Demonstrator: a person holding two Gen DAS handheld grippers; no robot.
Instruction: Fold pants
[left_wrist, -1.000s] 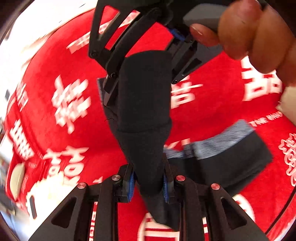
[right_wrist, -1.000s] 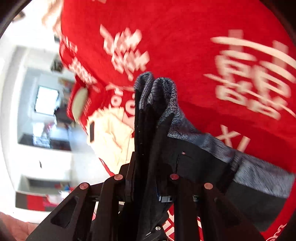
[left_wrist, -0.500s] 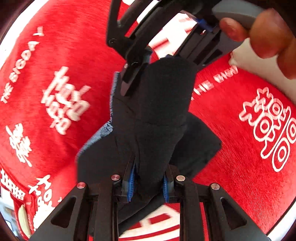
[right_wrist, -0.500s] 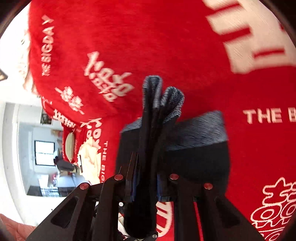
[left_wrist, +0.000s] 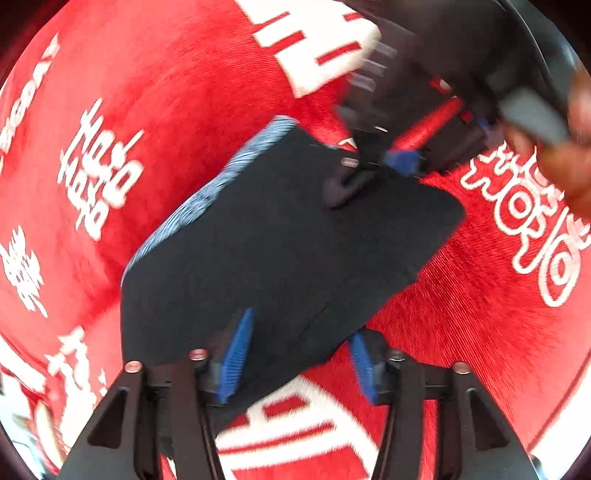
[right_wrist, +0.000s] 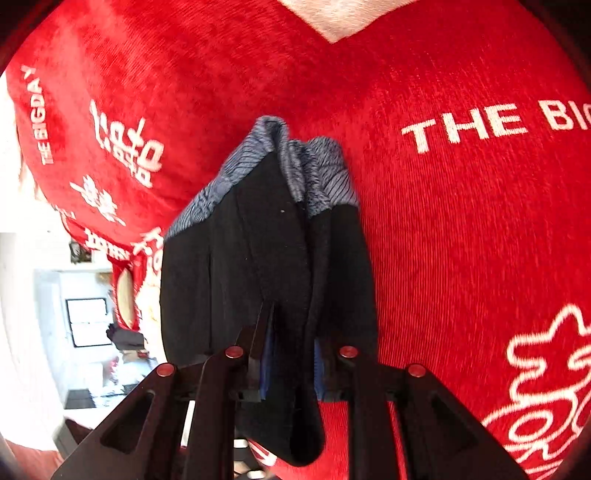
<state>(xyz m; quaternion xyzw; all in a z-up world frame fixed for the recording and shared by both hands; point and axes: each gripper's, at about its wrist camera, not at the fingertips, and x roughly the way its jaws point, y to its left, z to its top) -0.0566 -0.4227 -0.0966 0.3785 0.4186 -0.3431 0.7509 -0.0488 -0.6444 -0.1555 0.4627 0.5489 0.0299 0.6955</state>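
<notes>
Left hand-held gripper (left_wrist: 299, 354): jaws spread wide, blue pads bare; the black cloth lies between and over the fingers, with the near edge draped across the left blue pad (left_wrist: 236, 354). The pads do not press on the cloth.
Right hand-held gripper (right_wrist: 291, 354): jaws narrow, clamped on a bunched fold of the pants, which stands up between the fingers and hangs down below them. In the left wrist view the same gripper (left_wrist: 373, 162) shows blurred at the far edge of the garment, with the person's fingers (left_wrist: 569, 155) on its handle at the right.
Pants (left_wrist: 280, 251): black, folded into a compact slab, lying on the red cloth between the two grippers. The far end is at the right gripper, the near end at the left gripper.
Waistband (right_wrist: 295, 162): grey-blue ribbed band, gathered at the top of the held fold in the right wrist view; in the left wrist view it runs along the left edge of the slab.
Red cloth (right_wrist: 461, 229): plush, with white lettering and Chinese characters, including "THE BIG"; it spreads under the pants on all sides.
Room (right_wrist: 85, 321): seen past the cloth's left edge in the right wrist view, pale walls and a dark-framed bright panel, too small to tell more.
</notes>
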